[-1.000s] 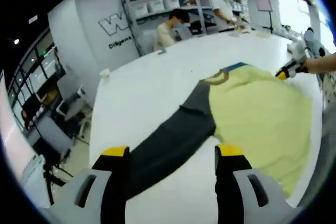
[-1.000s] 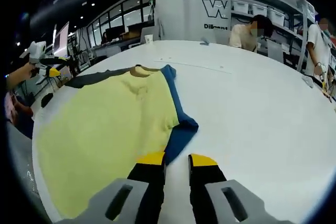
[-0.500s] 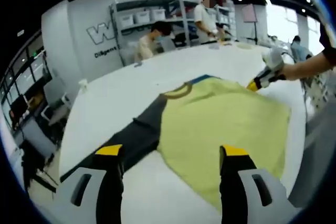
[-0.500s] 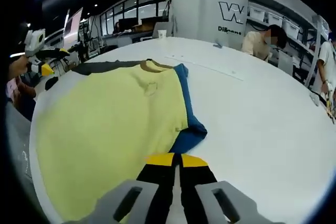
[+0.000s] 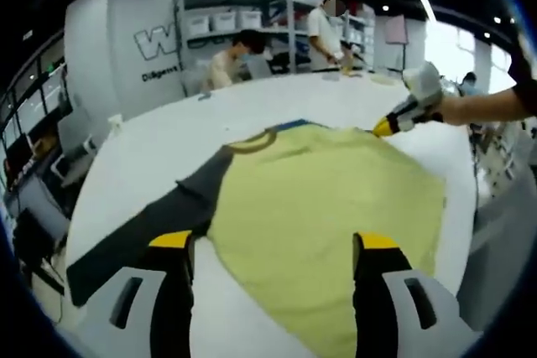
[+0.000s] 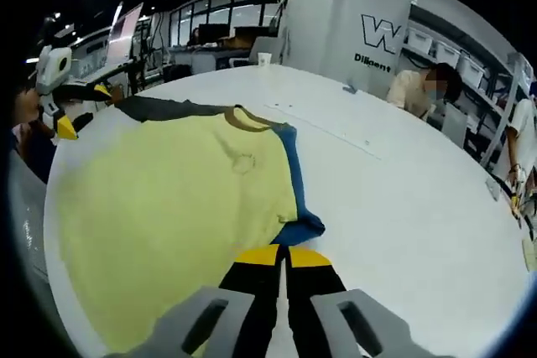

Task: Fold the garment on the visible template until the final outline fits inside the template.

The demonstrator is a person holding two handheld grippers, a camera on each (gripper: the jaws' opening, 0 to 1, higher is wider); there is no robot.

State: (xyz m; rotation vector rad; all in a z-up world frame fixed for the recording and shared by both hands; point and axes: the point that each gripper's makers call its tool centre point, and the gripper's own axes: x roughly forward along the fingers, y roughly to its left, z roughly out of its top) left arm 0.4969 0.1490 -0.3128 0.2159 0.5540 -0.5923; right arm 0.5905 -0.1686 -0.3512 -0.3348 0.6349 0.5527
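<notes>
A garment with a yellow body point(image 5: 327, 199), a grey sleeve point(image 5: 143, 224) and a blue sleeve point(image 6: 295, 225) lies flat on the white table point(image 6: 403, 207). Its brown collar point(image 6: 243, 119) points away from the near edge. My left gripper point(image 5: 273, 245) stands open, low over the yellow body near where the grey sleeve joins it. The left gripper point(image 6: 84, 106) also shows by the grey sleeve point(image 6: 168, 109). My right gripper point(image 6: 281, 256) is shut, its tips meeting the cuff of the blue sleeve. The right gripper point(image 5: 388, 126), held by a hand, touches the garment's far right edge.
Two people point(image 5: 222, 60) work at the table's far side in front of shelves with white bins point(image 5: 214, 21). A paper cup point(image 6: 265, 59) stands near the far edge. A thin line point(image 6: 336, 130) runs across the table beyond the blue sleeve. The near table edge lies close to the garment's hem.
The right jaws, open a second ago, have shut at the blue sleeve's cuff. The left gripper has shifted from over the grey sleeve toward the yellow body, still open.
</notes>
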